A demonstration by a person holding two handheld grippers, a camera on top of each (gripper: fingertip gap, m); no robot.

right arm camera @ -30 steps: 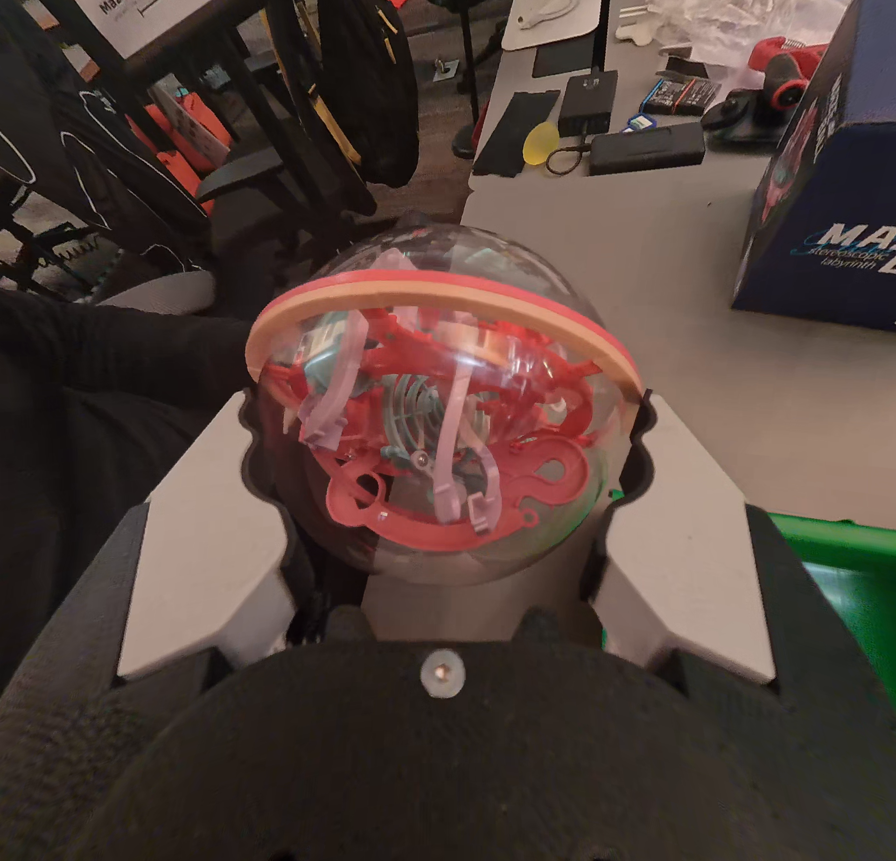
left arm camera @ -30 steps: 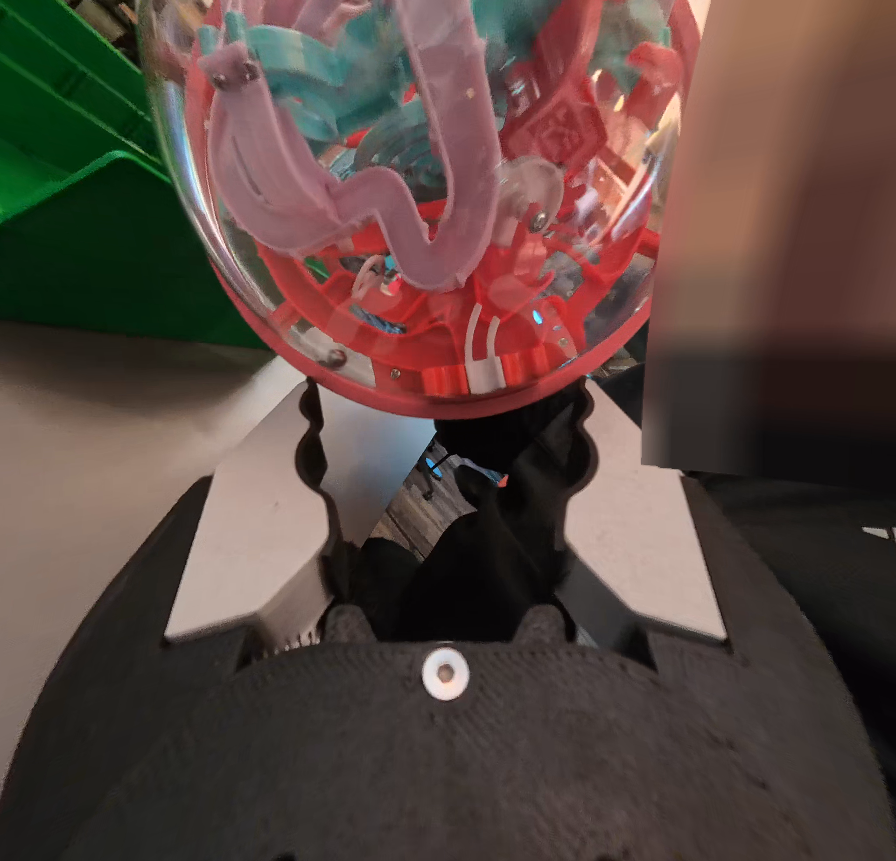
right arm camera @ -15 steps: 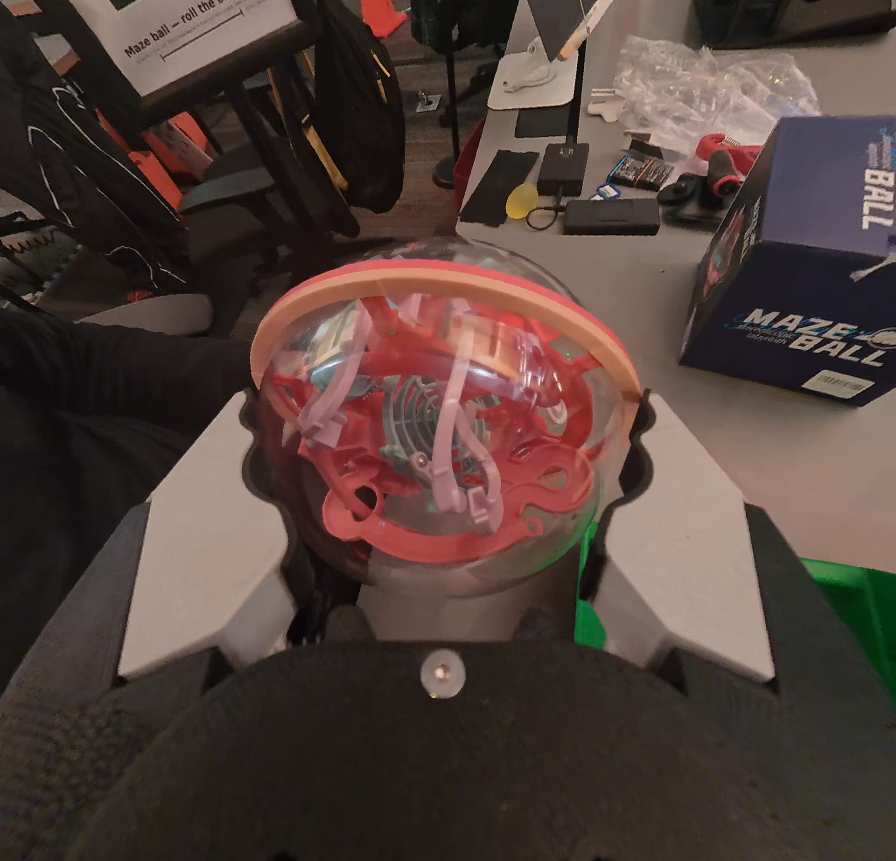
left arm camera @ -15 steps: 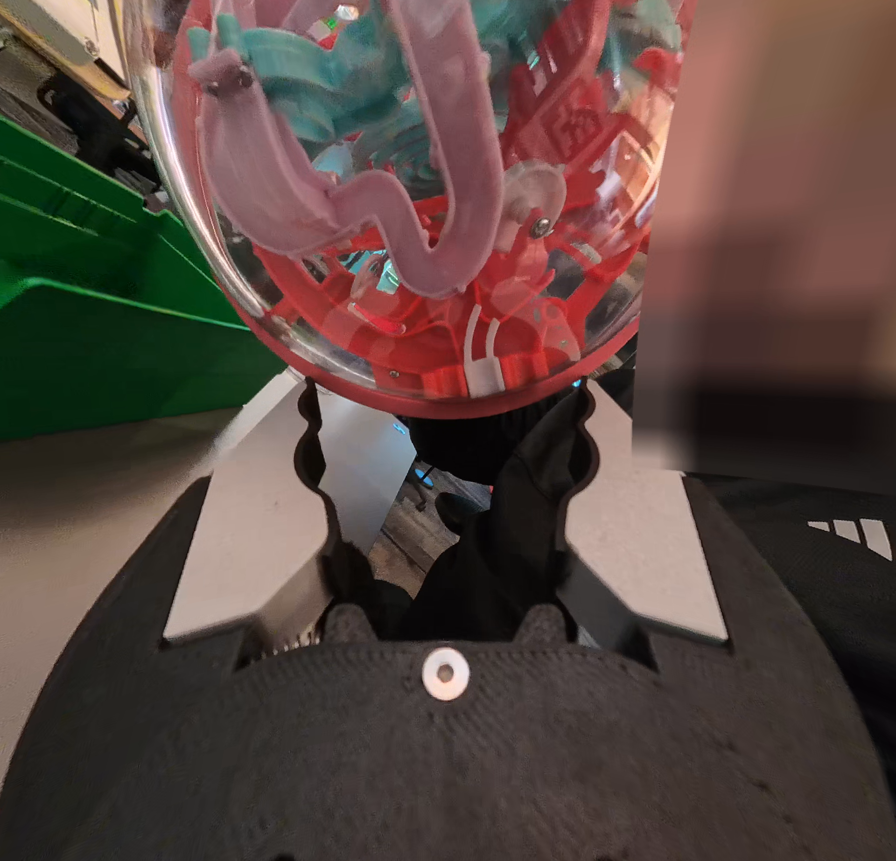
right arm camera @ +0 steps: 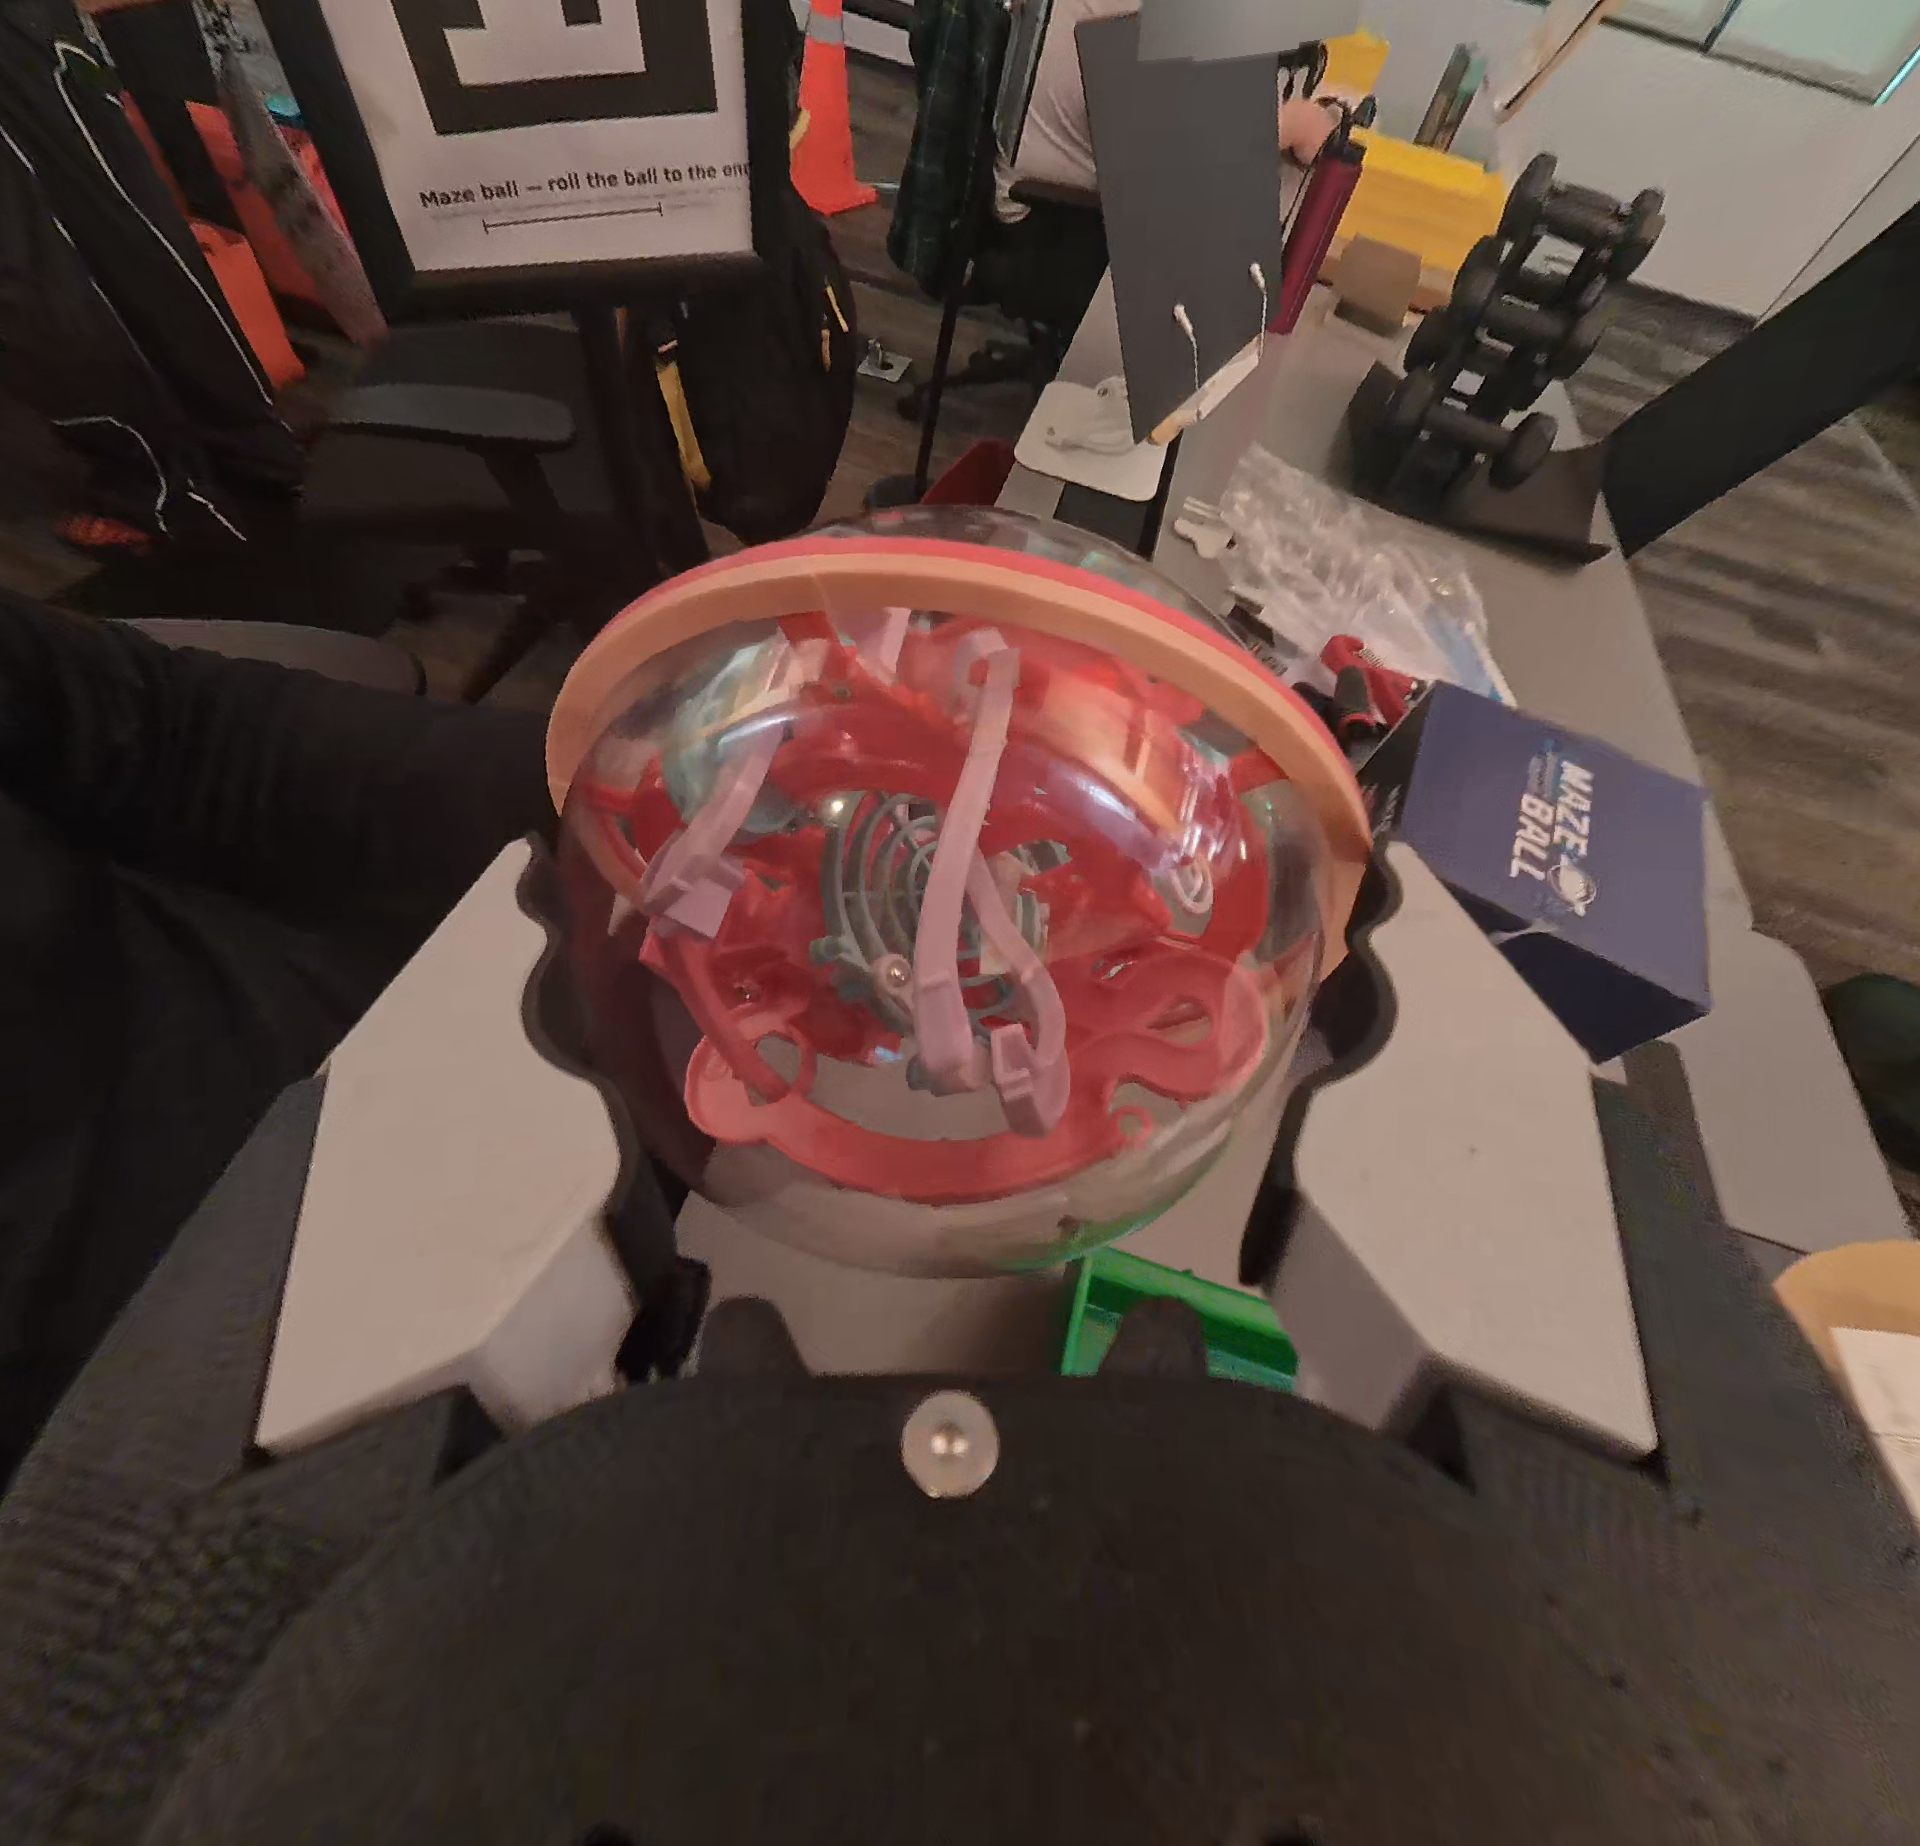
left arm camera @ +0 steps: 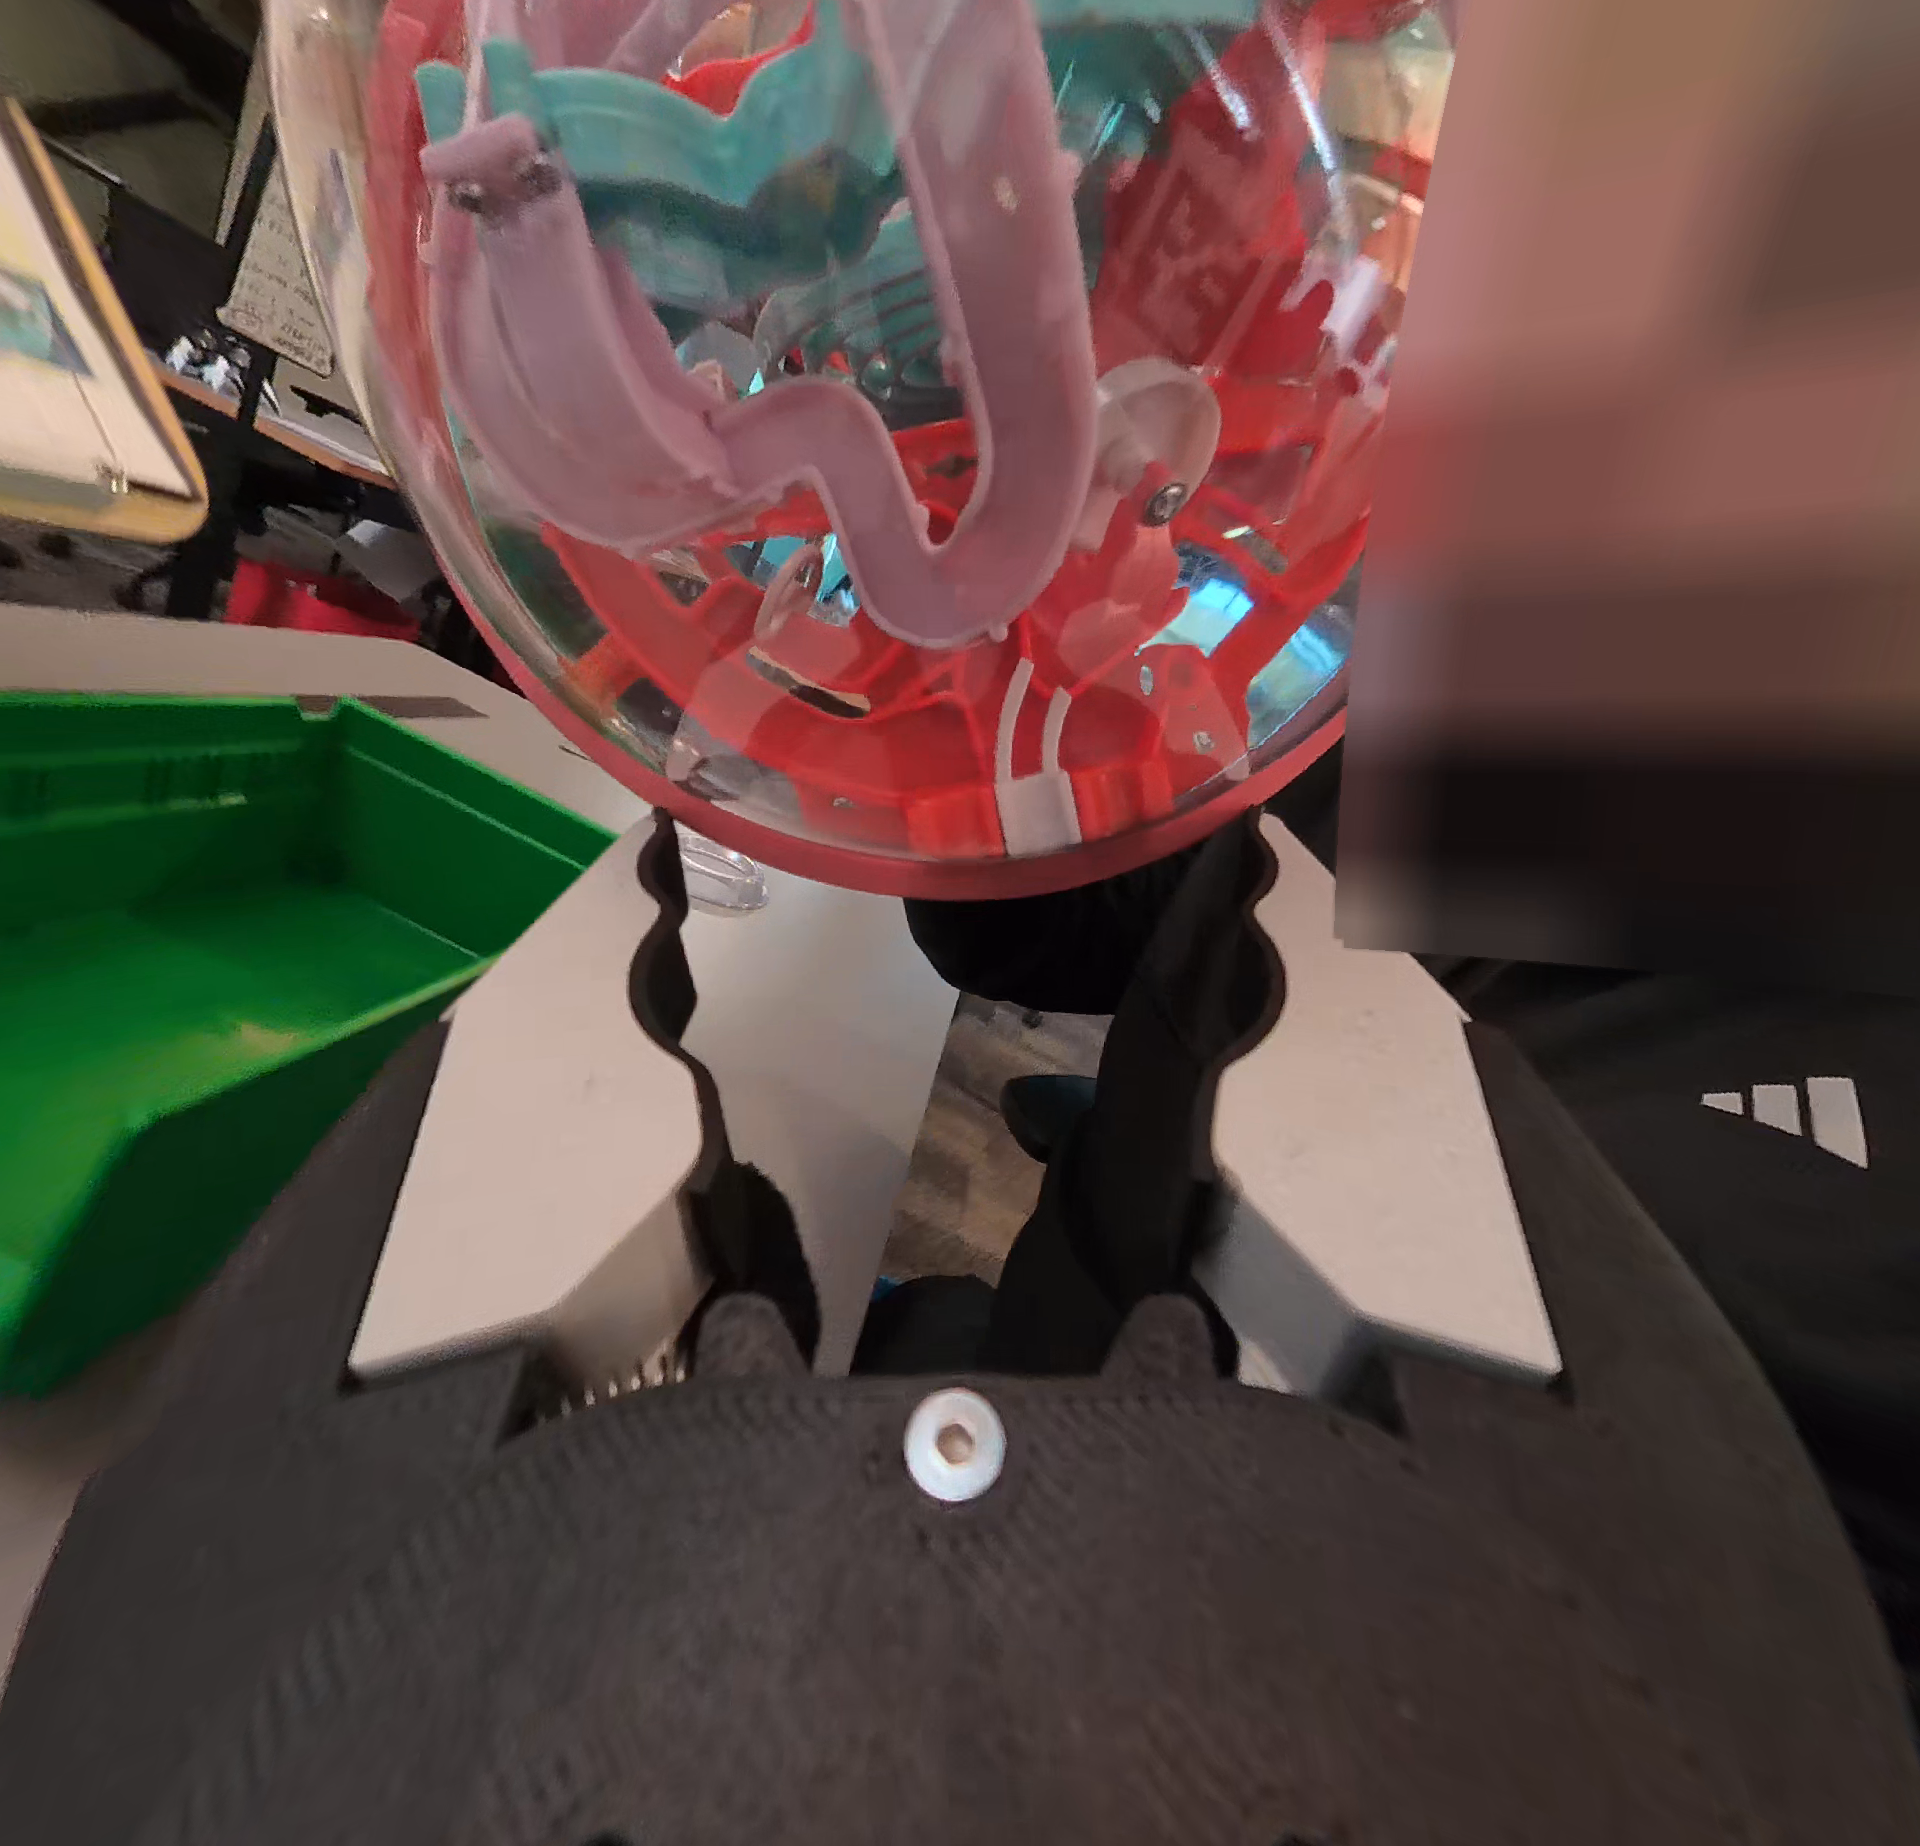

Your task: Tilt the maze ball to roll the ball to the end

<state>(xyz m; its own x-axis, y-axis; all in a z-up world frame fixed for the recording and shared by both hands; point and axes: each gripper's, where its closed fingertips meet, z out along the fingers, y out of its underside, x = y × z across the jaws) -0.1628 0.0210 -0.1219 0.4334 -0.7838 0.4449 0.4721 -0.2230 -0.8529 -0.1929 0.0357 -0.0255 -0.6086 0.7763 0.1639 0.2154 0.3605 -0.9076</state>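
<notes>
The maze ball [right arm camera: 935,913] is a clear sphere with red, pink and teal tracks inside and a red-and-tan band around its middle. My right gripper [right arm camera: 956,861] is shut on it, one finger on each side, and holds it in the air above the table. A small silvery bead [right arm camera: 890,973] shows by the grey spiral at the centre. In the left wrist view the ball [left arm camera: 831,394] fills the top. My left gripper [left arm camera: 956,840] is open, with both fingertips up against the ball's red band.
A green bin [left arm camera: 208,913] lies on the grey table below the ball, and also shows in the right wrist view [right arm camera: 1174,1318]. A blue box [right arm camera: 1558,861], plastic bags and a dumbbell rack [right arm camera: 1507,342] stand farther along the table. A person's black sleeve [right arm camera: 208,809] is at the left.
Both grippers and the ball have tilted upward together. The green bin has dropped lower in both views, and more of the room shows behind the ball. Both holds are unchanged.
</notes>
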